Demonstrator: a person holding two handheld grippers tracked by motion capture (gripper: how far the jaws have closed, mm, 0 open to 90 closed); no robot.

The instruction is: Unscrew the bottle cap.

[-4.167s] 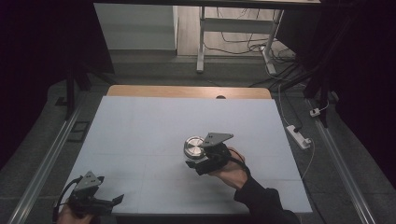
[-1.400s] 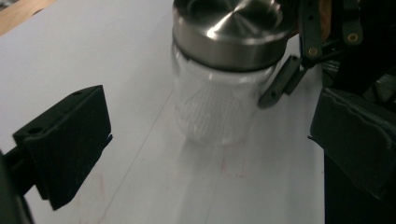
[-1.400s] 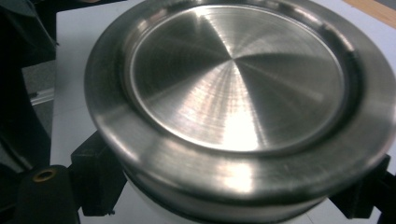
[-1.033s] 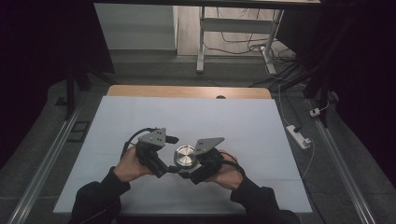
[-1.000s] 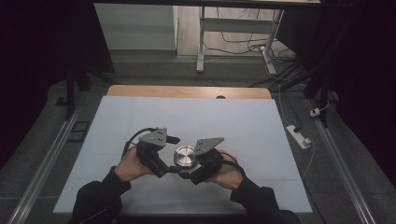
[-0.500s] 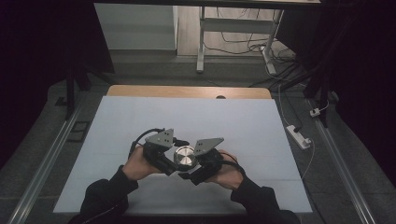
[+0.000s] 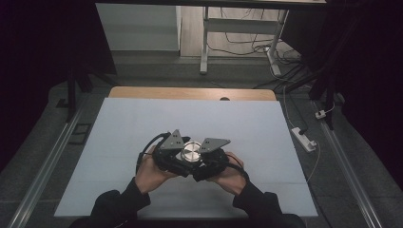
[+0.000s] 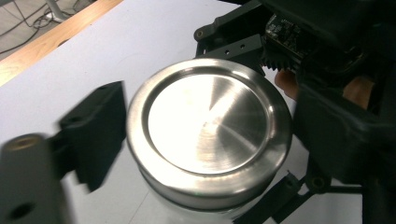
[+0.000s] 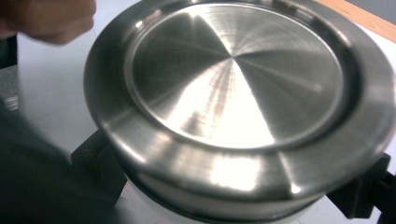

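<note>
A person sits at a white worktop (image 7: 142, 123) with a two-jaw gripper in each hand. Both grippers meet at a small jar (image 7: 192, 153) with a round steel lid (image 8: 208, 132), standing on the worktop a little nearer the near edge than the far one, about midway between the left and right edges.

The right gripper (image 7: 203, 167) is clamped on the jar's body just under the lid; in the right gripper view its dark jaws sit on either side, below the lid's rim (image 9: 201, 172). This grip seems meant to hold the jar steady so it cannot spin or slide.

The left gripper (image 7: 177, 161) comes in from the other side at lid height. Its jaws have just been opening again after a squeeze, with the lid between them. In the left gripper view one jaw (image 8: 95, 133) stands close beside the lid's rim, blurred, and whether it touches cannot be told; the other jaw cannot be picked out from the dark parts of the right gripper beyond the lid. This looks like a re-grip between turns, one hand bracing while the other unscrews. The lid sits flat and fully on.
</note>
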